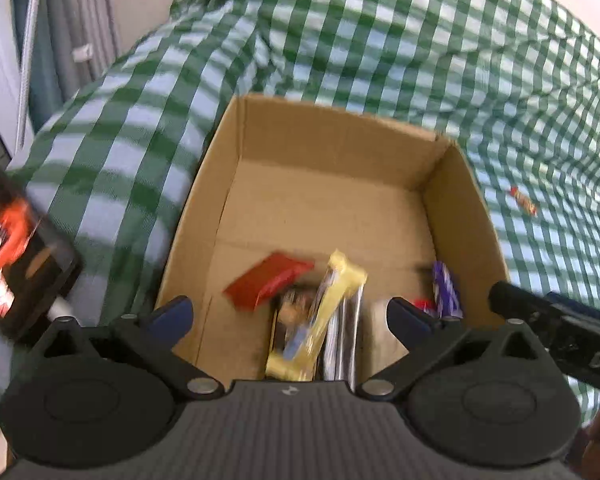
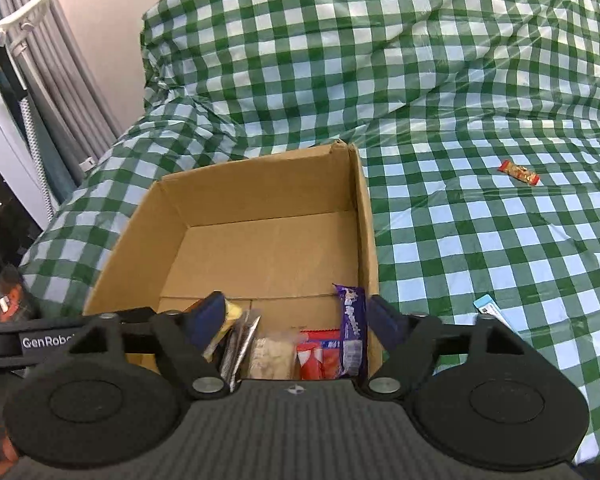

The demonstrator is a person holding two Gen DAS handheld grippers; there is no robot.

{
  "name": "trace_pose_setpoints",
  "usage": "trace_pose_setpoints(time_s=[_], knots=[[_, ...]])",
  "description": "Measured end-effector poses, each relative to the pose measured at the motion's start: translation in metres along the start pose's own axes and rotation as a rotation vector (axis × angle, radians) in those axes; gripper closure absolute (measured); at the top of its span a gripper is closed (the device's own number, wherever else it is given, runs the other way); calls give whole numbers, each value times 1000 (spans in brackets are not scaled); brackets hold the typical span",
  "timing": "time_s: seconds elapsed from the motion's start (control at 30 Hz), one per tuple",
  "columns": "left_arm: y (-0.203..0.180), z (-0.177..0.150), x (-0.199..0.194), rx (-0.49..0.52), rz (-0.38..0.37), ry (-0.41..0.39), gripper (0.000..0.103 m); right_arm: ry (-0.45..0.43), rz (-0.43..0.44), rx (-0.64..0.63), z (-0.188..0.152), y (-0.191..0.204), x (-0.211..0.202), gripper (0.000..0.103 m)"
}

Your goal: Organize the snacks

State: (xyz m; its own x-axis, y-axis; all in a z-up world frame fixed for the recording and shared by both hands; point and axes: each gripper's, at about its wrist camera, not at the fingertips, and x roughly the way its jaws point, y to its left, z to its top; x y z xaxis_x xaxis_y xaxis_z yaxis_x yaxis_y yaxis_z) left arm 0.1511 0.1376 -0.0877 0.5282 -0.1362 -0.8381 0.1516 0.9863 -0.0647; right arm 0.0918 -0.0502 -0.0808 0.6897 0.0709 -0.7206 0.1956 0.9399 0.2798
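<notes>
Green-and-white checked cloth covers everything, with grey curtains off to the side. My cardboard box sits open on it, and both my tongs hover at its near edge. Left gripper is spread wide, holding nothing; a red packet and a yellow bar lie below it, blurred. Right gripper is also wide apart and empty, above a purple wrapper standing against the box wall, beside a red-and-white pack. One small red snack lies on the cloth, well apart from the box.
</notes>
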Motion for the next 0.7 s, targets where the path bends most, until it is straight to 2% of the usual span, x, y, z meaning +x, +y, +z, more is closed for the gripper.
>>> trace_pose_setpoints(time_s=[0.17,0.3,0.47,0.7], knots=[[14,-34,-30,-58,-12,61,0,30,18,-27,-24,11,-35,7],[18,-67,-60,-83,-11,77,0,48,17,-38,-52,21,-67,5],[14,-96,-92,-33,13,39,0,-9,-7,-90,-81,27,-109,2],[7,-118,-131,-14,19,-30,0,-91,-6,-146,-101,33,-152,1]])
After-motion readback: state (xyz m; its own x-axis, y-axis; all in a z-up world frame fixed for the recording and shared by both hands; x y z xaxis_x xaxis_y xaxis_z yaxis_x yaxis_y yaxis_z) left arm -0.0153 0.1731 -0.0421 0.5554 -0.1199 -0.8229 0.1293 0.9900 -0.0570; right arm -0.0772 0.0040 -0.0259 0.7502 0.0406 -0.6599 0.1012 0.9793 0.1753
